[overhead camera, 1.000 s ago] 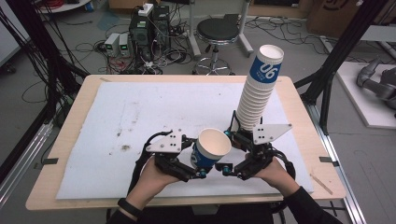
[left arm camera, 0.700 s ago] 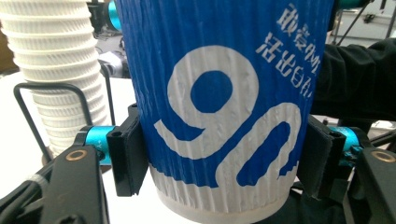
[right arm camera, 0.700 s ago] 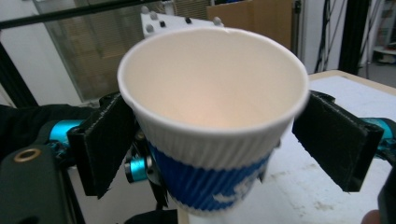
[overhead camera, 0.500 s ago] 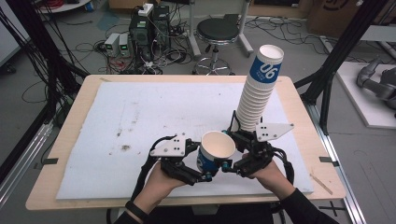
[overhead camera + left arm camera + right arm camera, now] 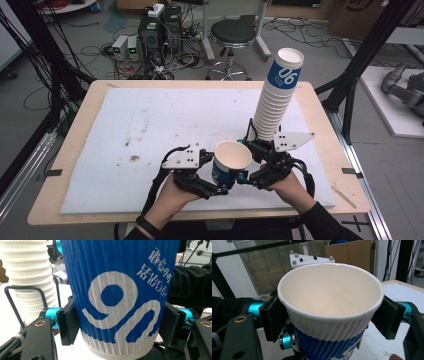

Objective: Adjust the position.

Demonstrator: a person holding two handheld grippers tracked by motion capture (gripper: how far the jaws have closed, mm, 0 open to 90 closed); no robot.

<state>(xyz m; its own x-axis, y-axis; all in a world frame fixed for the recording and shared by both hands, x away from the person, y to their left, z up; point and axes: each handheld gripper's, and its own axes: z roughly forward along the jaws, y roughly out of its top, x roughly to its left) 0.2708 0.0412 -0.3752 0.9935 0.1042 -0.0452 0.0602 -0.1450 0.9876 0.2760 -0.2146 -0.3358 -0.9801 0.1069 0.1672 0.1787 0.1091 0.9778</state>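
A ribbed paper cup, blue with white print and a white rim, is held upright just above the table's front edge, between both grippers. My left gripper comes from the left. Its pads press the lower blue part of the cup, so it is shut on it. My right gripper comes from the right. Its jaws have just been closing, and its pads now touch the cup just under the rim.
A tall leaning stack of the same cups stands right behind my right gripper, close to the held cup. A white sheet covers the wooden table. Behind the table are a stool, cables and black frame posts.
The right gripper's jaws have drawn in onto the cup's top. The cup and both hands have barely shifted.
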